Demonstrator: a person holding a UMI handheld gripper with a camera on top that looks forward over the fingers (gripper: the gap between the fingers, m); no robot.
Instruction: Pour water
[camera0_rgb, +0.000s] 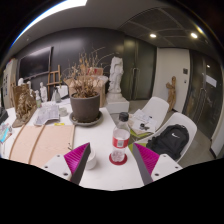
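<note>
A clear plastic water bottle (121, 135) with a red cap and a red-and-white label stands upright on the white table (105, 178), just beyond my fingers and slightly right of the middle. At its foot lies a red round disc (118, 157), a coaster or lid; I cannot tell which. A small white cup (90, 160) sits next to my left finger's tip. My gripper (112, 160) is open, its magenta pads wide apart, with nothing held. The disc lies between the fingertips, with gaps on both sides.
A large brown pot with a dry plant (85, 105) stands behind the bottle. Papers (48, 115) and a wooden board (40, 140) lie to the left. White chairs (155, 113) stand to the right, one bearing a black bag (170, 142). A white statue (116, 75) stands beyond.
</note>
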